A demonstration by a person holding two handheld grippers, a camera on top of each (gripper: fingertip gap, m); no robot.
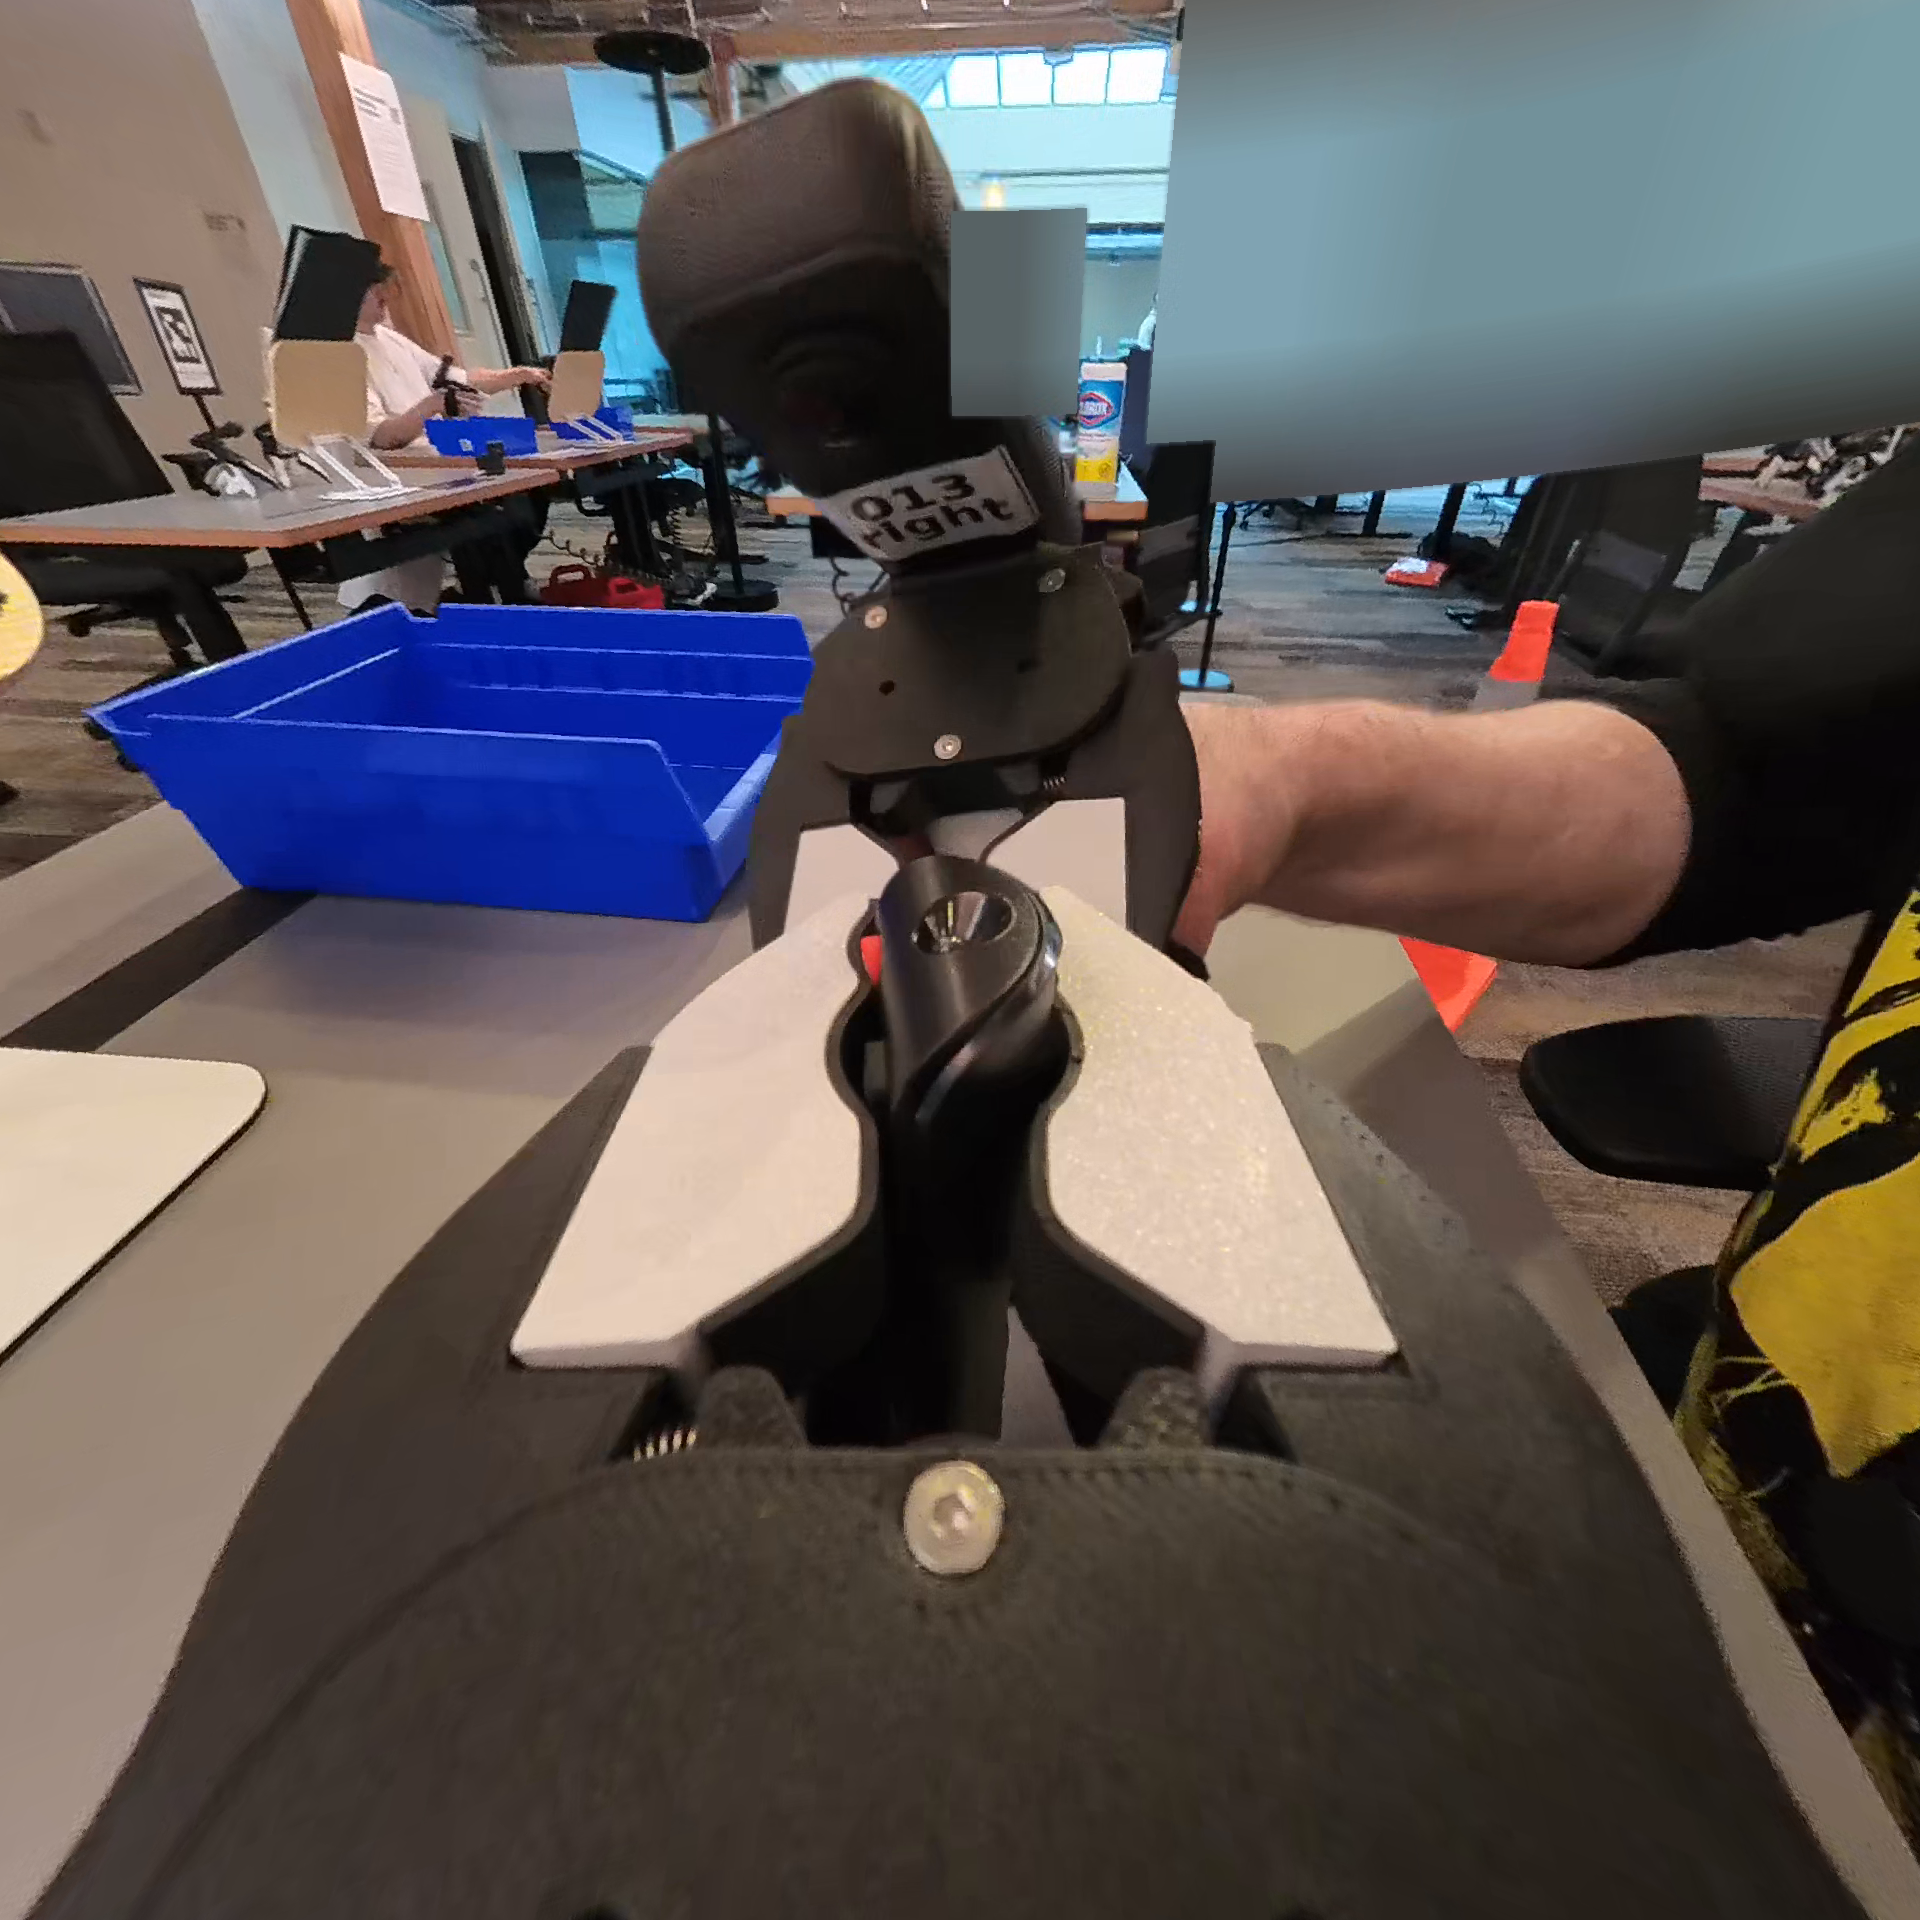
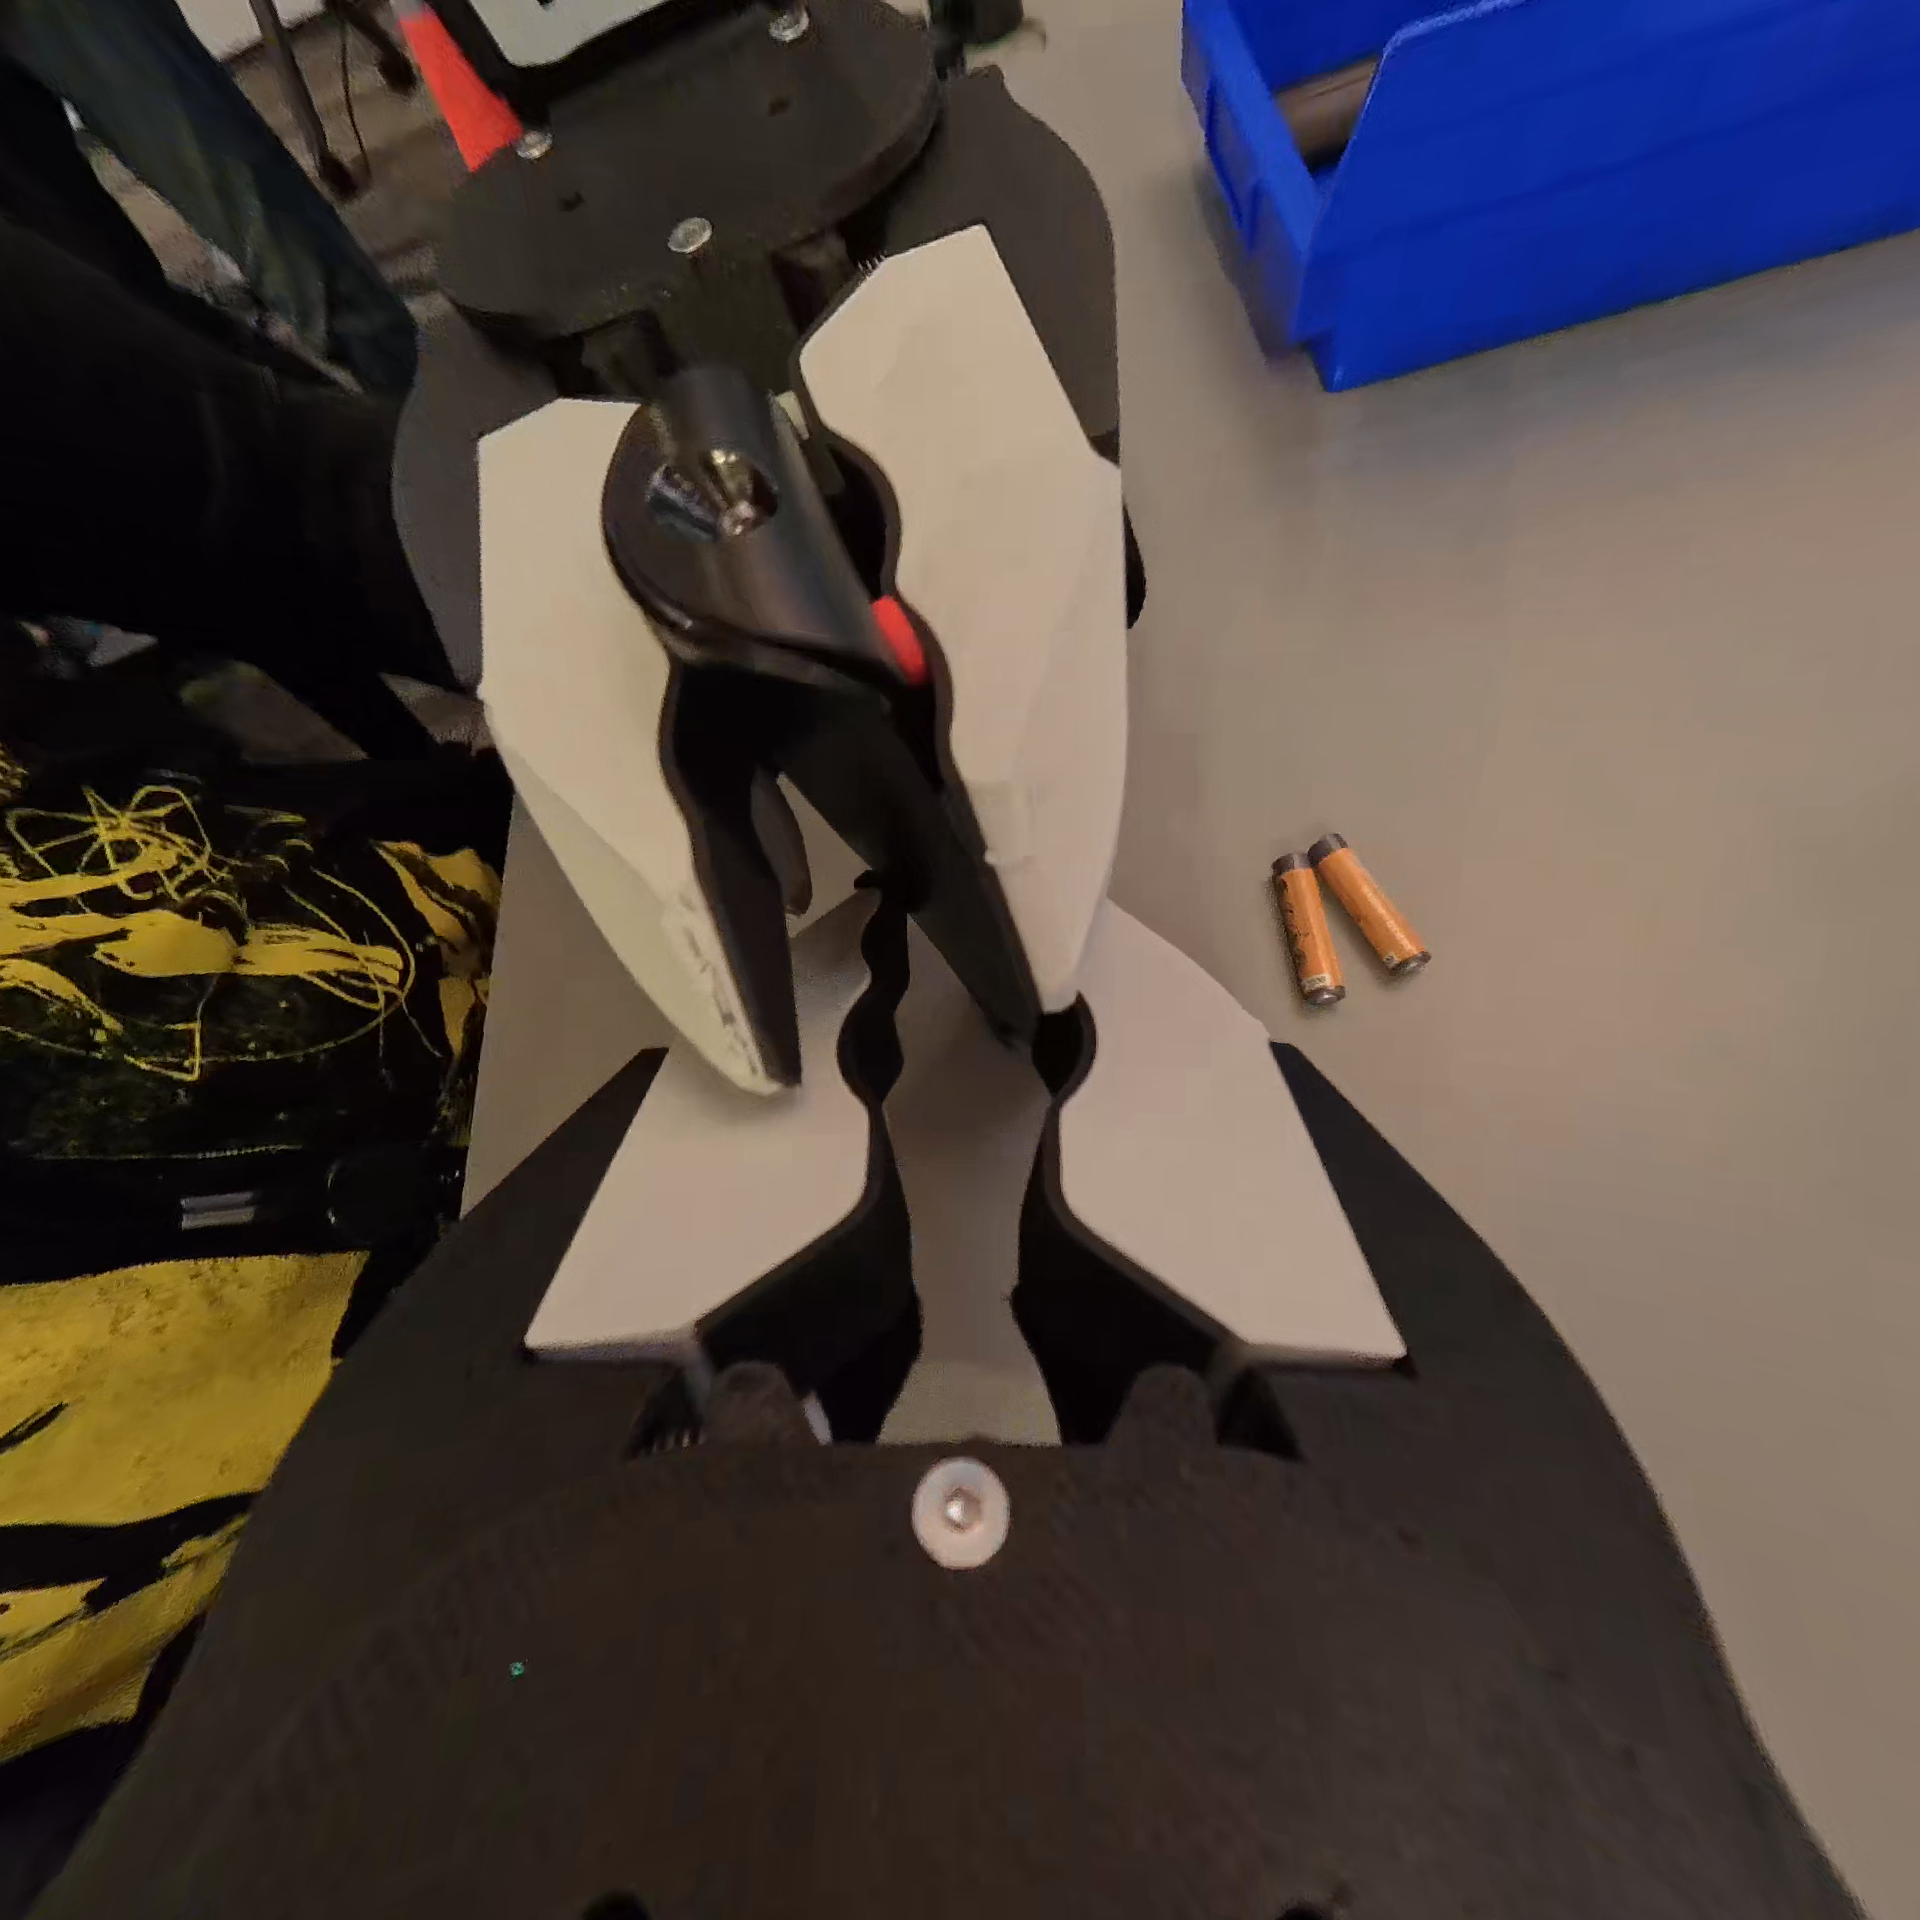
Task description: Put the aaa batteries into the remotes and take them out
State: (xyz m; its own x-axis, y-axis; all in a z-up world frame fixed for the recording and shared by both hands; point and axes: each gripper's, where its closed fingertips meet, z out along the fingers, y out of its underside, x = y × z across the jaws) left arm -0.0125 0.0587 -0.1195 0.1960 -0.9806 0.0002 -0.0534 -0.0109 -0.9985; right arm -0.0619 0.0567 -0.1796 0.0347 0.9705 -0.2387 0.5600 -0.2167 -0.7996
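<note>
The room is bright, with daylight from high windows (image 1: 1049, 78) far ahead of the left gripper (image 1: 956, 997). Its tips look blurry. Edges bend outward. Shadows on the table (image 2: 1558, 675) are soft.

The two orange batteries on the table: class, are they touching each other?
Touching. The right wrist view shows the two orange batteries lying on the grey table in a narrow V, their dark-capped far ends meeting with no table visible between them, while the near ends splay apart.
</note>
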